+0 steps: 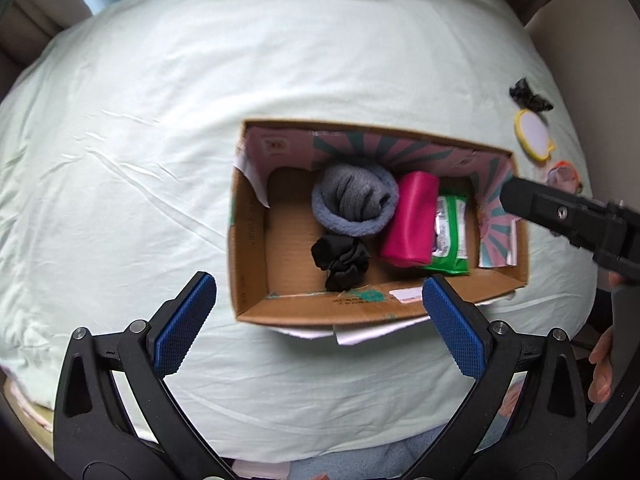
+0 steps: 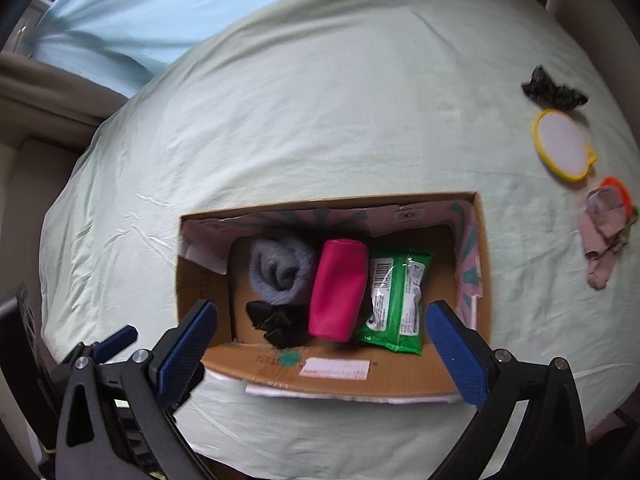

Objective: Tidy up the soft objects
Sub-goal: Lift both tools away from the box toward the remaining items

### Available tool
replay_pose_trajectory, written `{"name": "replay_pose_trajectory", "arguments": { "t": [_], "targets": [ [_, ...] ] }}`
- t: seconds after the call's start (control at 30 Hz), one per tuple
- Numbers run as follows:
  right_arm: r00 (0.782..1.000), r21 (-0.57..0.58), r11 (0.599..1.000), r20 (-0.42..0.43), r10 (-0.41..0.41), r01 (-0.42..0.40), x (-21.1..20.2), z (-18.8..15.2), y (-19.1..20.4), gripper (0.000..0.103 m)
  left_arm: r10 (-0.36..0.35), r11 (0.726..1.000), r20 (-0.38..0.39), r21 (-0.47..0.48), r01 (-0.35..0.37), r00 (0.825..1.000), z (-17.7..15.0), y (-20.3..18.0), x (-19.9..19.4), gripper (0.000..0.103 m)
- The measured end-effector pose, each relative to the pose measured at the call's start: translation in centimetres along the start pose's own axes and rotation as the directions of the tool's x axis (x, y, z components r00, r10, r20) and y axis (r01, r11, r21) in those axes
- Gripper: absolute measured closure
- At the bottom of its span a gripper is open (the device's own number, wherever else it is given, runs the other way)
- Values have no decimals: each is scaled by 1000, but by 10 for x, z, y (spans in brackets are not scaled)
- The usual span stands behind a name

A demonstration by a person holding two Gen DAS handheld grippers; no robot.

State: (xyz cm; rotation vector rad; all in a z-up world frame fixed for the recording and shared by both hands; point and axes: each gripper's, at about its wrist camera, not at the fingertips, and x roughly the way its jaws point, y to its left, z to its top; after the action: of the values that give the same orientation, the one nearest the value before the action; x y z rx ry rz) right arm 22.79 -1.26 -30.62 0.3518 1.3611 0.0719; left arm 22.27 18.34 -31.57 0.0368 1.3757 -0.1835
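Left gripper (image 1: 318, 310) is seen spread wide, blue pads (image 1: 186, 322) well apart, nothing held or touched; it is hung above the near wall of the cardboard box (image 1: 248, 240), over the pale green bedsheet (image 1: 120, 160). Right gripper (image 2: 320, 338) is likewise seen wide apart, nothing clamped, poised over the near edge of the same box (image 2: 482, 280); its fingers are not seen touching the cardboard.

Inside the box, left to right: a bare patch of floor is shown at the left end, then a grey-blue rolled fleece item (image 1: 354, 200) toward the far wall, with a black scrunchie (image 1: 340, 260) just in front of it, near the front wall. A pink rolled pouch (image 1: 408, 220) is laid beside the fleece, touching it. A green wipes pack (image 1: 450, 236) is set right of the pouch, partly tucked under it.

Outside the box, well apart on the sheet at the right: a black fabric piece (image 2: 554, 90), a yellow-rimmed round mirror (image 2: 562, 146), an orange item (image 2: 618, 190) with a pinkish-grey sock (image 2: 602, 240) laid over it. In the left wrist view, the right gripper's black body (image 1: 568, 216) is seen over the box's right end.
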Motion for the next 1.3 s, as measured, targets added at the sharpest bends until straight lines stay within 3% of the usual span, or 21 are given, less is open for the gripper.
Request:
{"name": "replay_pose_trajectory", "arguments": {
  "t": [0.33,0.7,1.0,1.3],
  "targets": [
    [980,-94,992,186,-64,83,-105,-43,21,0,0,1000,150,-16,3,989,-25,2,-96,0],
    [923,-80,985,368,-114,153,-206,-104,-6,0,-19,1000,269,10,17,963,-67,-30,-177,0],
    [895,-31,987,428,-130,158,-241,-131,-66,0,-48,998,309,46,36,950,-87,-92,-199,0],
    [870,1,983,465,-161,182,-266,-127,-144,0,-94,993,297,92,69,950,-78,-175,-191,0]
  ]
}}
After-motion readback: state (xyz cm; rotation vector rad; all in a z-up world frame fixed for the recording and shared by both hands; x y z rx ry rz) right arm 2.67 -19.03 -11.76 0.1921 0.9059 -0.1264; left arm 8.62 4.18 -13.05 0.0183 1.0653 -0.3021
